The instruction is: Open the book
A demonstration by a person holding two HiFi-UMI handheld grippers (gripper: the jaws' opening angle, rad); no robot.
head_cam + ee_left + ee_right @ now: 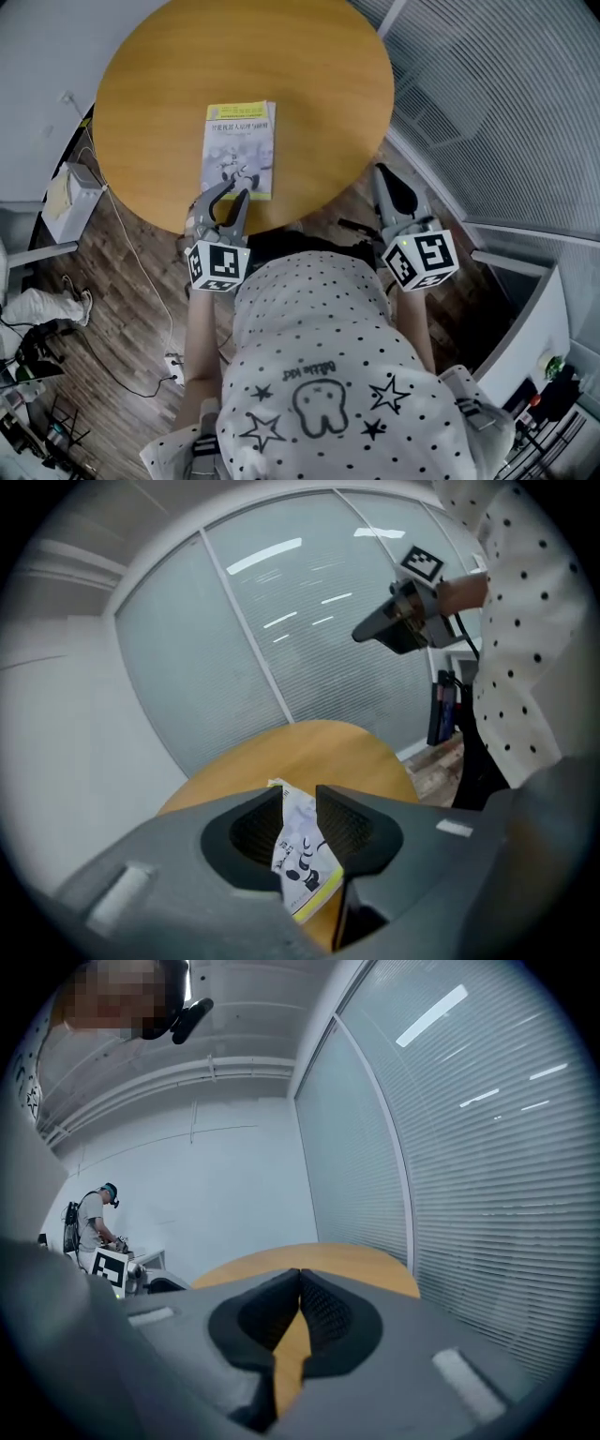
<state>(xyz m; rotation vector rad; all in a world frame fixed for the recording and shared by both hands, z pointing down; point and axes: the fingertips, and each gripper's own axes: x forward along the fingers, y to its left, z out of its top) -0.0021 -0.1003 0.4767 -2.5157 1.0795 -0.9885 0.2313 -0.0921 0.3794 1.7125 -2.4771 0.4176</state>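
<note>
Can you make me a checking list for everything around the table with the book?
Surface: round wooden table.
Job's things: book lies closed, cover up, near the table's near edge.
Clutter: nothing seen on the table.
Grippers: left gripper open, jaws apart at the book's near end; right gripper shut, empty, beside the table's edge.
Cables: white cable trails over the floor.
Surroundings: glass wall with blinds; wooden floor; another person far off.
</note>
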